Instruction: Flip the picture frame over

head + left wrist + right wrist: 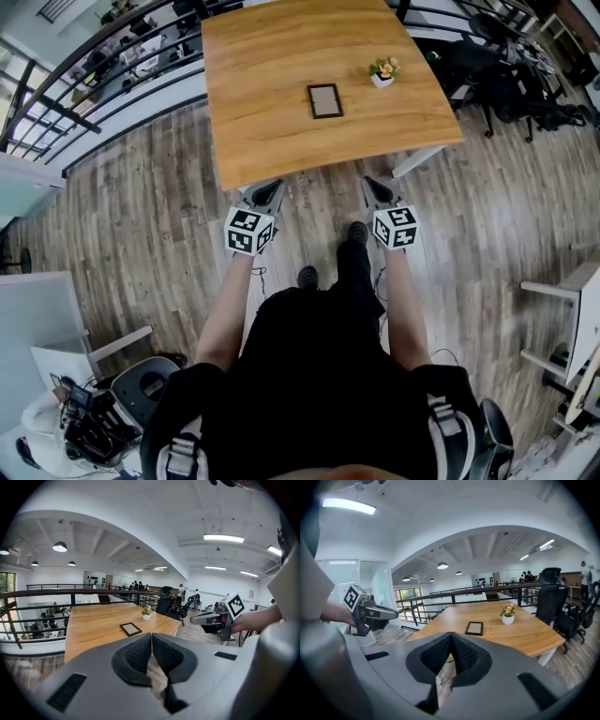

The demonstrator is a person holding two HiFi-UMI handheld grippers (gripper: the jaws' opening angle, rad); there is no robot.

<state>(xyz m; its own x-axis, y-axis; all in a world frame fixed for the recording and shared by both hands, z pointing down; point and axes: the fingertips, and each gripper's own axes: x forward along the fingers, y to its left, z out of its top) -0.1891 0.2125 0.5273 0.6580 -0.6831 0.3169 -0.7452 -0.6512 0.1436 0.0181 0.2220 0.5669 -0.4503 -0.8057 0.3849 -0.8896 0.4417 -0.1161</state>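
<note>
Approach step — my left gripper (266,194) and right gripper (377,191), jaws pressed together and empty, hang off the table's (281,150) near edge; next, reach the picture frame (325,100) mid-table and spread them.

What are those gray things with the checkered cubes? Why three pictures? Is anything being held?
A person stands by a wooden table, holding a pinching tool called a gripper in each hand. The cubes with square markers are part of them. One picture comes from a camera on the person's head, looking down. The other two come from cameras riding on the left gripper and the right gripper, looking along their jaws. On the table are a small picture frame and a little potted plant. Both grippers are shut and empty; nothing is held.
</note>
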